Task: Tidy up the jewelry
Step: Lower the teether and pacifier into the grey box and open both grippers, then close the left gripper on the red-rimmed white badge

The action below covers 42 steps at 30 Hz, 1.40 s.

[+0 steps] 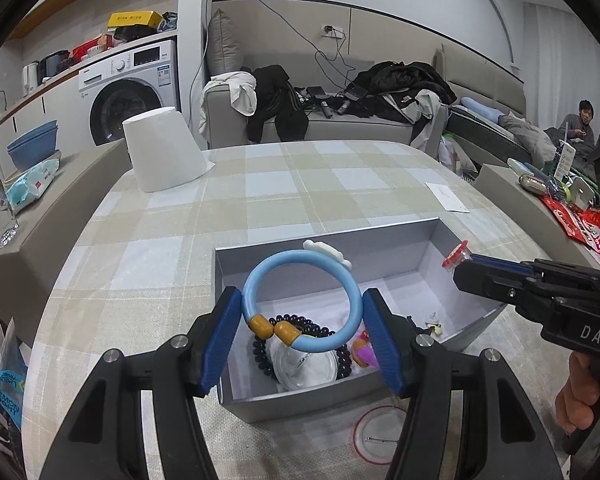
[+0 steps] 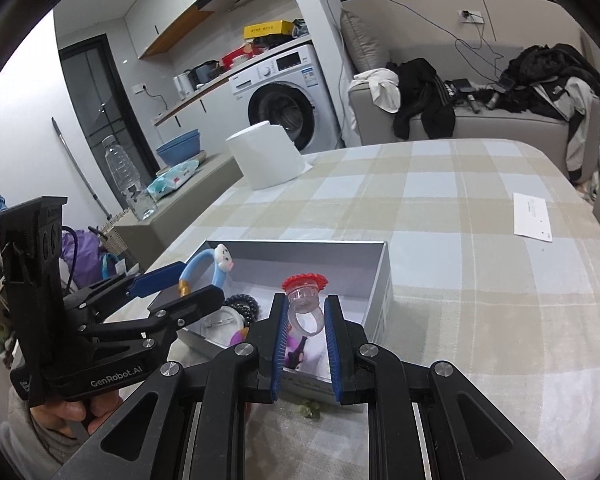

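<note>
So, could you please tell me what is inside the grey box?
Inside the grey box: black beaded bracelet, clear round badge, pink-yellow trinket, small pale charm. The blue bangle hides the rest.

A checked cloth in beige and pale blue covers the bench [image 1: 300, 184]. Behind it, mid-frame, a grey sofa [image 1: 340, 124] heaped with dark clothes stands against a white wall; a washing machine [image 1: 132, 88] sits under a cluttered counter at upper left

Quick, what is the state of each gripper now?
Left gripper: shut on the blue bracelet.
Right gripper: shut on the clear ring.
</note>
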### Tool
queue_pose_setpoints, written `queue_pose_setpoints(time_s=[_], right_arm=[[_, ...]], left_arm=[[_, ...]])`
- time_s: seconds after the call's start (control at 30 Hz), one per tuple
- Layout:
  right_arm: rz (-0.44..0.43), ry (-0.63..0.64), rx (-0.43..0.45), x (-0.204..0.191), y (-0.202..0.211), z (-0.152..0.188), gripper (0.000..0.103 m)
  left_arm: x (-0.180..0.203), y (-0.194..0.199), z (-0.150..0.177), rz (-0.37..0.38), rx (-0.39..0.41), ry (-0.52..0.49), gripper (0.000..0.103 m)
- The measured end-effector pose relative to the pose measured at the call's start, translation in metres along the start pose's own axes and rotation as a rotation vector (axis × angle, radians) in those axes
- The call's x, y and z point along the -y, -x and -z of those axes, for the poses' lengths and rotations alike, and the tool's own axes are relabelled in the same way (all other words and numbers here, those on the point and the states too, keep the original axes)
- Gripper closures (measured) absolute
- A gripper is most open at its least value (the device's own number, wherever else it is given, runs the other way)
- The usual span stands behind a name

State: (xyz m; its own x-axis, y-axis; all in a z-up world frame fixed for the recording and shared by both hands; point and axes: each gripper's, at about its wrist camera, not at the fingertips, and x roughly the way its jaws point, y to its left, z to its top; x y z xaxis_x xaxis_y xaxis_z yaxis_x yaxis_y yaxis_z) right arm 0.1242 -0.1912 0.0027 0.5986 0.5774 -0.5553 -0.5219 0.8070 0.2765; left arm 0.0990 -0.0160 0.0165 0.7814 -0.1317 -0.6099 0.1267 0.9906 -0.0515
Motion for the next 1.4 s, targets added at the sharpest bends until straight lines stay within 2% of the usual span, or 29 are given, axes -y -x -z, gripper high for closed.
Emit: queue_pose_setpoints(time_s=[0.53,0.6,0.67,0.7,0.77,0.8,0.83,0.87,0.93,1.07,1.3,1.4], right_arm=[[-0.003,0.006,0.008,-0.002,0.002,0.000,0.083],[0.003,0.006,0.021,-0.002,0.006,-0.001,0.078],[0.010,-0.003,0.037,-0.001,0.013,-0.001,0.061],[0.014,-0.006,0.044,0.000,0.016,-0.001,0.057],[0.021,-0.006,0.049,0.001,0.023,0.000,0.037],[0.025,-0.007,0.048,0.002,0.026,0.001,0.030],[0.029,-0.008,0.045,0.003,0.029,0.003,0.016],[0.035,-0.010,0.043,0.005,0.031,0.006,0.005],[0.051,-0.018,0.041,0.009,0.035,0.011,0.000],[0.095,-0.034,-0.017,0.014,0.035,0.022,0.000],[0.126,0.029,-0.110,0.007,0.028,0.045,0.000],[0.113,0.045,-0.125,0.004,0.025,0.050,0.000]], left_arm=[[0.011,0.000,0.002,-0.001,0.003,-0.049,0.046],[0.012,0.001,0.002,0.007,0.003,-0.052,0.045],[0.013,0.003,0.001,0.016,-0.004,-0.050,0.045],[0.012,0.005,0.001,0.025,-0.007,-0.043,0.042],[0.012,0.008,0.000,0.041,-0.004,-0.031,0.025],[0.011,0.011,0.001,0.044,0.006,-0.024,0.012],[0.010,0.014,0.002,0.047,0.017,-0.015,0.004],[0.009,0.017,0.002,0.055,0.026,-0.008,0.001],[0.008,0.021,0.004,0.073,0.027,0.005,0.001],[0.008,0.028,0.011,0.090,-0.016,-0.009,0.001],[0.024,0.031,0.039,0.085,-0.113,-0.109,0.001],[0.034,0.020,0.043,0.113,-0.164,-0.157,0.001]])
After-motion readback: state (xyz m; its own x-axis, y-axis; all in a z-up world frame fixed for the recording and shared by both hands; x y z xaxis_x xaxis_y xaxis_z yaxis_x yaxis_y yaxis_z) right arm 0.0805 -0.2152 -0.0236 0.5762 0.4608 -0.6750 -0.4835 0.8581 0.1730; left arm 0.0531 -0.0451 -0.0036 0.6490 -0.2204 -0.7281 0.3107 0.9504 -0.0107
